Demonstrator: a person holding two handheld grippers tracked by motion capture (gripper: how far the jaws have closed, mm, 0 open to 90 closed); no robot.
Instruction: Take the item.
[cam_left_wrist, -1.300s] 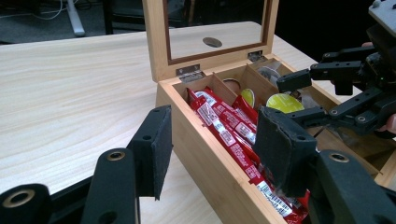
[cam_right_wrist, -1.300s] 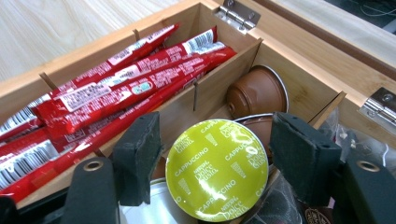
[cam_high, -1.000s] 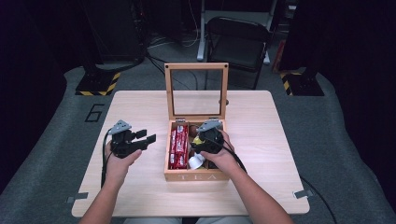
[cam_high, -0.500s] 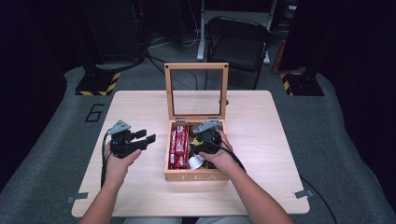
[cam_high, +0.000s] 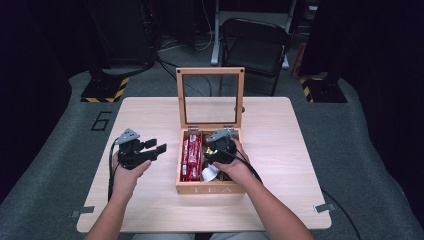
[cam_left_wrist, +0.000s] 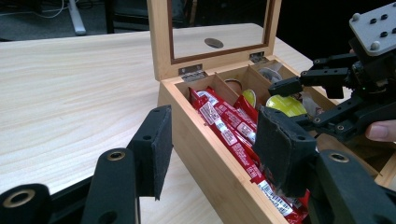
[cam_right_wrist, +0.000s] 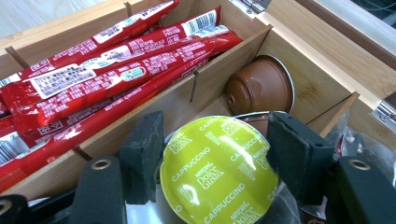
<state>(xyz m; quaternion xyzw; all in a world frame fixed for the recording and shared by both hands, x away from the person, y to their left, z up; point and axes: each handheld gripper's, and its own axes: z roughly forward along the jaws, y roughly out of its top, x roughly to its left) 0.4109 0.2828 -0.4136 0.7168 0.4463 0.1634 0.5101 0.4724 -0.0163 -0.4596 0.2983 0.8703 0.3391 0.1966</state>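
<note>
- Little has been shifted since the earlier frames: both hands are kept in place; the right claw (cam_right_wrist: 212, 154) has just been closing, with the capsule (cam_right_wrist: 219, 170) between its jaws.
- Right claw: set in the middle compartment of the box (cam_high: 207, 189); the pads are seen at either edge of the capsule's green lid, close or just touching; a firm grip cannot be told.
- Capsule: green-lidded, marked cappuccino, lying tilted at the near end of the middle compartment; a brown capsule (cam_right_wrist: 259, 86) is lodged beyond it.
- Left claw (cam_high: 152, 148): held open and empty above the desk (cam_high: 150, 110), just left of the box.
- Sachets (cam_high: 191, 155): red, stacked lengthwise in the left compartment.
- Lid (cam_high: 210, 97): propped upright on its hinges.
- Handling note: the squeeze is best finished evenly on the lid's rim, the pads kept clear of the divider (cam_right_wrist: 196, 88); the lift should be taken straight up, lest the capsule be tipped or caught on the wall.
</note>
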